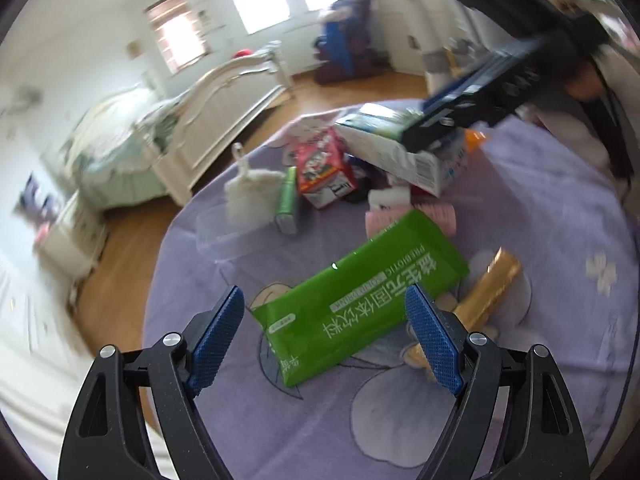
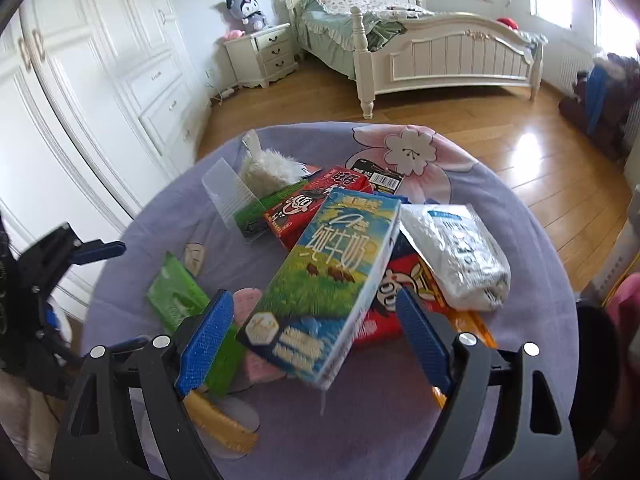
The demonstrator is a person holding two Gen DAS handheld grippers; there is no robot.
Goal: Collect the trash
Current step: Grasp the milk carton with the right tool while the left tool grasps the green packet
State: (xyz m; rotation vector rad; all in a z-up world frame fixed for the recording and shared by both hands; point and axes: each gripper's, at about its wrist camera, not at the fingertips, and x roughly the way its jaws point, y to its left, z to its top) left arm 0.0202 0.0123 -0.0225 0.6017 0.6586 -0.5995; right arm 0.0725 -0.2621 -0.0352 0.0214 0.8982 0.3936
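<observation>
A pile of trash lies on a round table under a purple flowered cloth. My left gripper hovers open over a flat green packet, which lies on the cloth between its blue pads, beside a gold tube. My right gripper is open above a tilted milk carton box that rests on the pile; a gap shows at the right pad. In the left wrist view the same box sits under the right gripper's black body. A red carton and a white plastic bag lie around it.
A white fluffy item, a clear plastic lid, a small green tube and pink rollers also lie on the cloth. Beyond the table are wood floor, a white bed, a nightstand and wardrobe doors.
</observation>
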